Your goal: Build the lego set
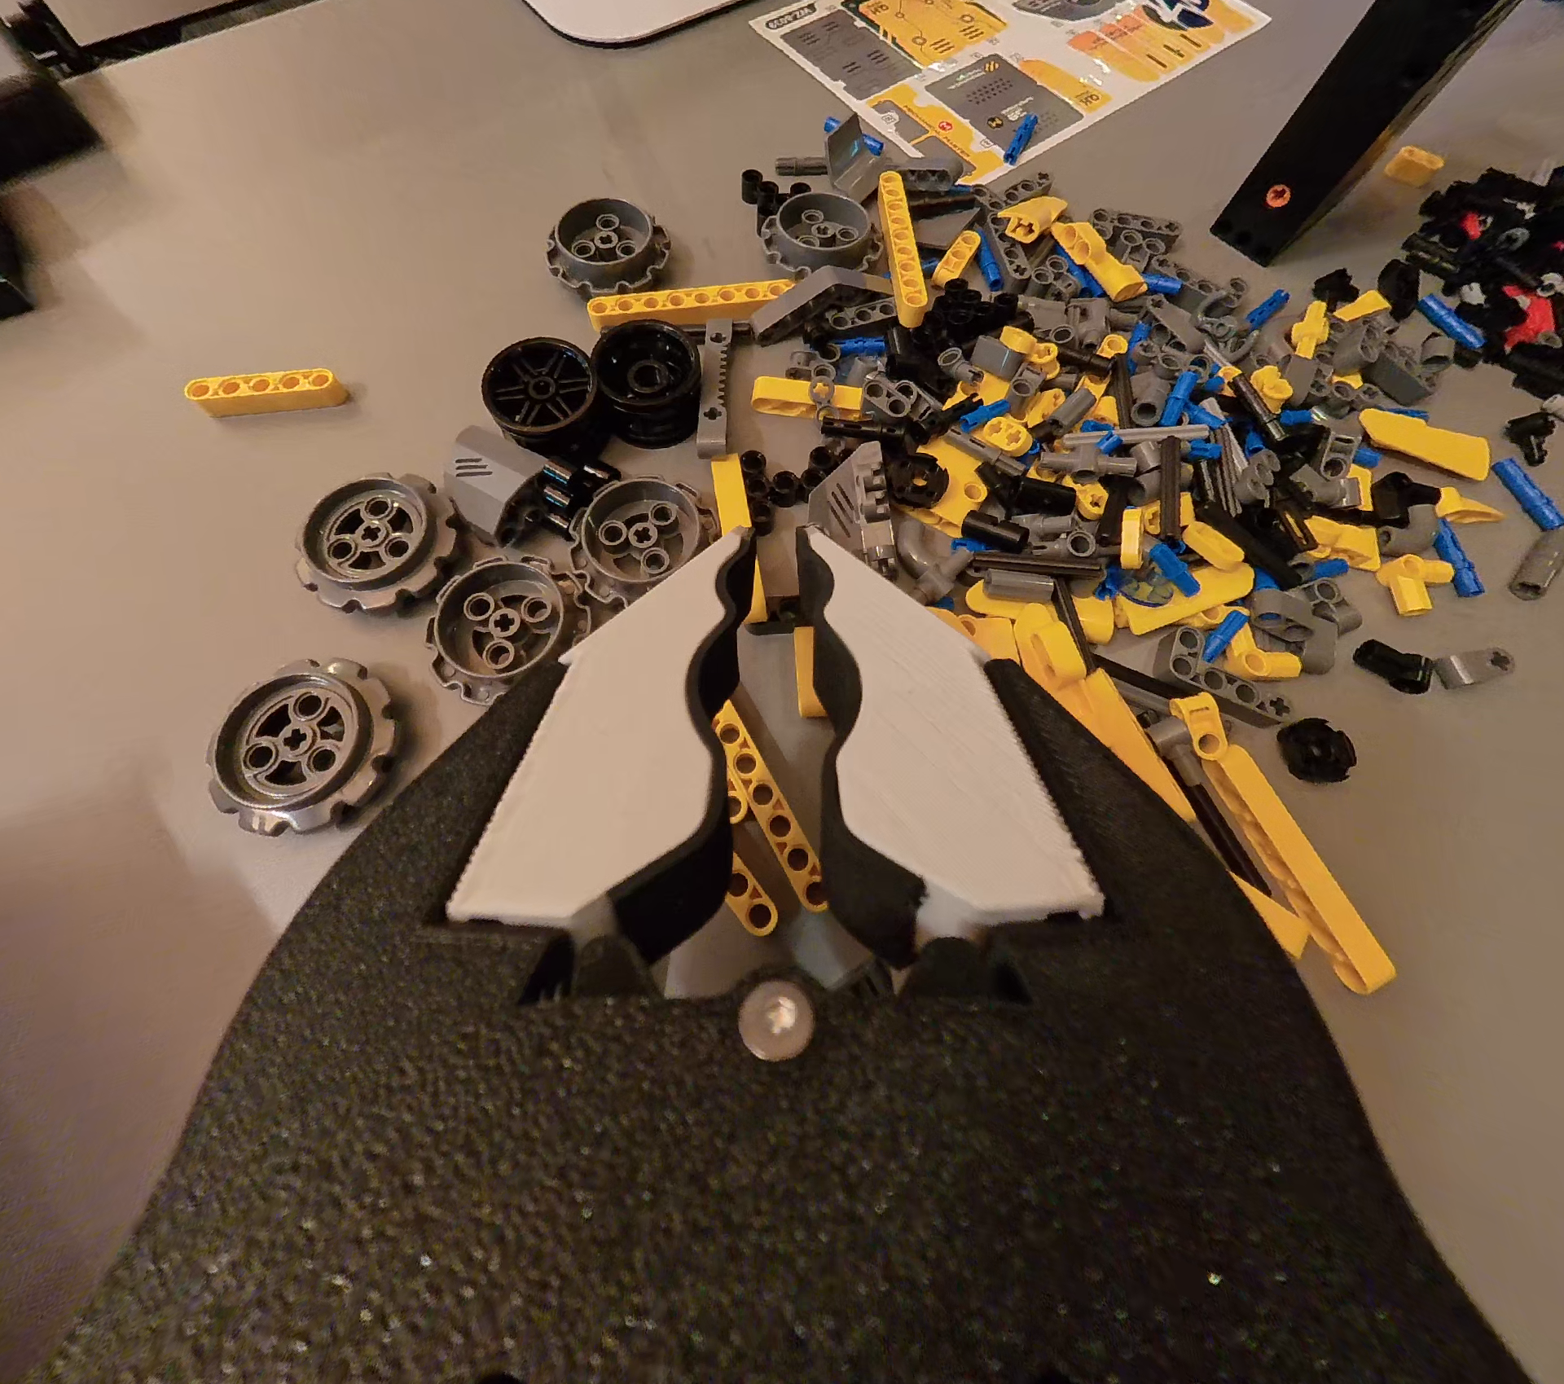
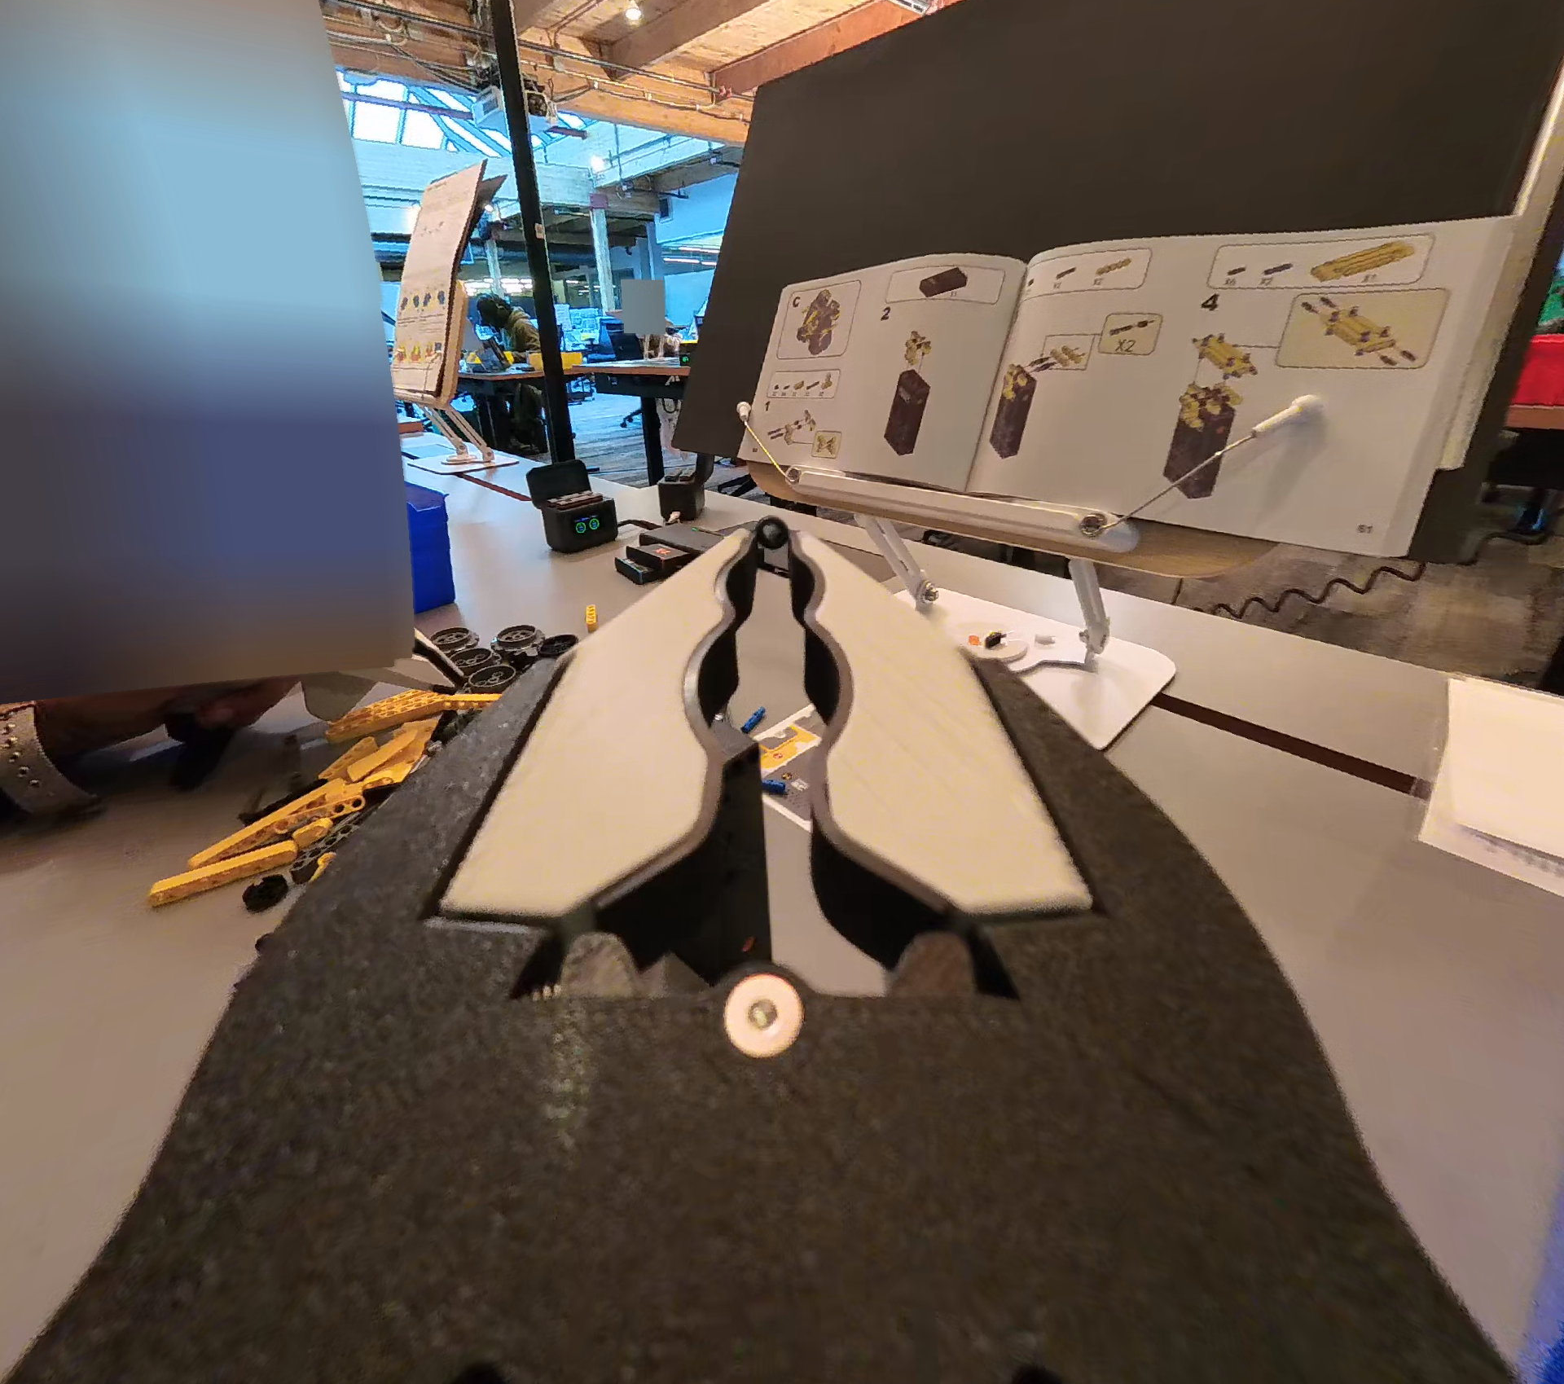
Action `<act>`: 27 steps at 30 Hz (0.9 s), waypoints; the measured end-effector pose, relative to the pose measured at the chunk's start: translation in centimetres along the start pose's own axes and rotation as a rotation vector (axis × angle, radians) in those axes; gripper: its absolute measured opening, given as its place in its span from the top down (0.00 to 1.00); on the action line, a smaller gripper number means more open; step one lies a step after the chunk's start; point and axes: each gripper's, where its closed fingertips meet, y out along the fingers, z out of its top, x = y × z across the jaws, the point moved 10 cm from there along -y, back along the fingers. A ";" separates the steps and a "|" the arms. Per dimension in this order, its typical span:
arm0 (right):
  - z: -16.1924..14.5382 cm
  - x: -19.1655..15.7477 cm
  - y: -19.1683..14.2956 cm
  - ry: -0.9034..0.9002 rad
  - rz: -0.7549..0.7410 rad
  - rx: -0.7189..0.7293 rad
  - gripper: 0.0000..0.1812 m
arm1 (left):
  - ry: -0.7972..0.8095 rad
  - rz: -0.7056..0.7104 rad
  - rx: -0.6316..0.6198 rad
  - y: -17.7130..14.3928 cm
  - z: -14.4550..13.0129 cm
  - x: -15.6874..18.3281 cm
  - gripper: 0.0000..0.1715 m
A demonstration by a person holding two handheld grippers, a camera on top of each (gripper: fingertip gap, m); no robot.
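My left gripper (image 1: 774,539) hovers low over the near-left edge of a pile of yellow, black, grey and blue building pieces (image 1: 1142,455). Its jaws stand a narrow gap apart. Small yellow and black pieces show through the gap, and nothing is clearly clamped. My right gripper (image 2: 772,539) is shut on a long black block (image 2: 740,835) that hangs down between its fingers. The same block (image 1: 1396,40) slants above the pile's far right in the left wrist view, with an orange pin at its lower end.
Grey toothed wheels (image 1: 372,539), black wheels (image 1: 592,387) and a lone yellow beam (image 1: 267,393) lie left of the pile. A sticker sheet (image 1: 1007,40) lies behind it. An open instruction booklet (image 2: 1100,378) sits on a white stand (image 2: 1092,683). A person's sleeve (image 2: 42,759) is at the left. Tip to tip, the grippers are about 35 cm apart. To the lone yellow beam (image 1: 267,393): left tips about 15 cm, right tips about 45 cm.
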 end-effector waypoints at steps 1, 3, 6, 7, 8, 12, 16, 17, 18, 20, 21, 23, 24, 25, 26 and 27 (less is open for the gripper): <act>0.0 0.1 -0.1 0.003 -0.003 0.001 0.97 | 0.000 0.000 -0.001 0.0 0.0 0.0 0.95; -0.1 0.3 -0.1 0.007 -0.007 0.001 0.97 | 0.001 0.000 -0.001 0.0 0.0 0.0 0.95; -0.2 0.3 -0.1 0.012 -0.007 -0.003 0.97 | 0.002 0.001 -0.004 0.0 0.0 0.0 0.95; -0.2 0.3 -0.1 0.013 -0.006 -0.004 0.97 | 0.002 0.001 -0.004 0.0 0.0 0.0 0.95; -0.2 0.3 -0.1 0.013 -0.004 -0.005 0.97 | 0.002 0.001 -0.005 0.1 0.0 0.0 0.95; -0.3 0.2 0.0 0.007 -0.001 -0.010 0.97 | 0.003 0.002 -0.005 0.1 0.0 0.0 0.95; -0.4 0.2 0.0 0.013 0.001 -0.013 0.97 | 0.002 0.001 -0.006 0.1 0.0 0.0 0.95; -0.4 0.2 0.0 0.014 0.002 -0.014 0.97 | 0.002 0.001 -0.006 0.1 0.0 0.0 0.95; -0.4 0.2 0.1 0.015 0.002 -0.015 0.97 | 0.002 0.001 -0.006 0.1 0.0 0.0 0.95; -0.5 0.2 0.1 0.016 0.005 -0.019 0.97 | 0.002 0.001 -0.007 0.1 0.0 0.0 0.95; -0.5 0.1 0.1 0.016 0.007 -0.021 0.97 | 0.002 0.001 -0.007 0.1 0.0 0.0 0.95; -0.6 0.1 0.2 0.016 0.009 -0.024 0.97 | 0.002 0.001 -0.007 0.1 0.0 0.0 0.95; -0.6 0.0 0.2 0.015 0.011 -0.025 0.97 | 0.002 0.001 -0.007 0.1 0.0 0.0 0.95; -0.6 0.0 0.2 0.015 0.011 -0.027 0.97 | 0.002 0.001 -0.007 0.1 0.0 0.0 0.95; -0.6 0.0 0.2 0.015 0.011 -0.028 0.97 | 0.002 0.001 -0.007 0.1 0.0 0.0 0.95; -0.7 0.0 0.2 0.015 0.012 -0.029 0.97 | 0.002 0.001 -0.007 0.1 0.0 0.0 0.95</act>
